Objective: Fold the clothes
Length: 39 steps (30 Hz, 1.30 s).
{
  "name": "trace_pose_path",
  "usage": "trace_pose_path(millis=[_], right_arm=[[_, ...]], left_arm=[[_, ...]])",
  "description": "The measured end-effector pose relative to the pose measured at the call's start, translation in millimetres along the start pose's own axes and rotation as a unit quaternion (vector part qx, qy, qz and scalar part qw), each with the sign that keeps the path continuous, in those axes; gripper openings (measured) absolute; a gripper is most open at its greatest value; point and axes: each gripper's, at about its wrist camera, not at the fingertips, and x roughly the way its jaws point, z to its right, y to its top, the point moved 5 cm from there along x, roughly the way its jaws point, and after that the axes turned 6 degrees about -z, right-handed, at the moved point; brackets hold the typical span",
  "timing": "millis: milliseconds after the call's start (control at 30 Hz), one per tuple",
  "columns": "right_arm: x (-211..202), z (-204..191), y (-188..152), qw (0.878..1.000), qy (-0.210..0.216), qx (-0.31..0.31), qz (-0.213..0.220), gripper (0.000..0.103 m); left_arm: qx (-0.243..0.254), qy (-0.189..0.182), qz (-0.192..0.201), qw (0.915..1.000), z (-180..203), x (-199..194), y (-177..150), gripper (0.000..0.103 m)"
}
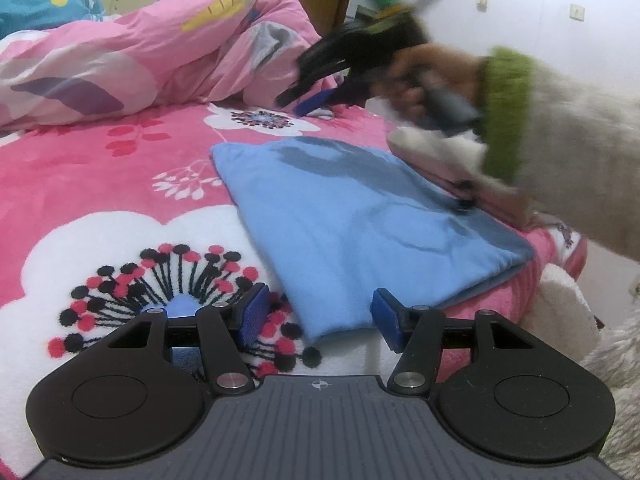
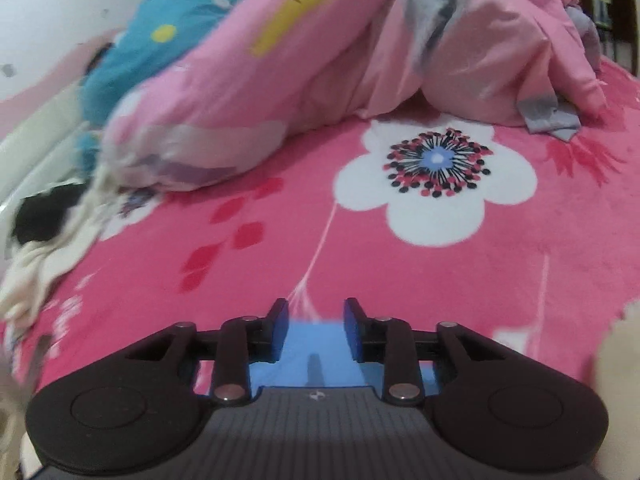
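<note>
Folded blue cloth point(image 1: 360, 216), smooth, near the bed's point(image 1: 120, 184) edge; crumpled pink quilt point(image 1: 140, 52) behind. Left claw point(image 1: 316, 314) wide, empty; right claw point(image 2: 316, 330) narrower, empty.

No readable words, brand names or numbers appeared in either view. The only sign was a small round crosshair mark point(image 1: 319, 385) moulded on the ribbed grey body of the left hand-held gripper point(image 1: 316, 316), near its front edge; a similar small emblem point(image 2: 316, 396) stood at the same spot on the right hand-held gripper point(image 2: 316, 330), too blurred to make out.
</note>
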Motion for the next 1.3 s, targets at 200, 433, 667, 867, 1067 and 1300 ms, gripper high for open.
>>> trace_pose_path(millis=[200,433,667,867,1067,1300], right_arm=[[8,58,-31,0.994,-0.048,0.089,-0.052,0.028],[-57,78,-23,0.980,-0.138,0.108,0.091,0.031],[-191,42,-65,0.967,-0.161,0.024,0.194,0.032],[-229,16,-128,0.968,-0.168,-0.016,0.184,0.032],[-207,8,-194,0.979,-0.136,0.025,0.150,0.032],[-170,-1,-221,0.984,-0.127,0.030,0.120,0.032]], left_arm=[[-0.001,0.001,-0.001,1.0000,1,-2,0,0.058],[0.003,0.013,-0.002,0.9999,4,0,1,0.058],[0.003,0.017,-0.003,0.9998,4,2,1,0.059],[-0.002,0.028,-0.004,0.9996,6,0,5,0.059],[-0.019,0.051,0.016,0.9984,4,-17,16,0.059],[-0.020,0.044,0.026,0.9985,11,-25,27,0.059]])
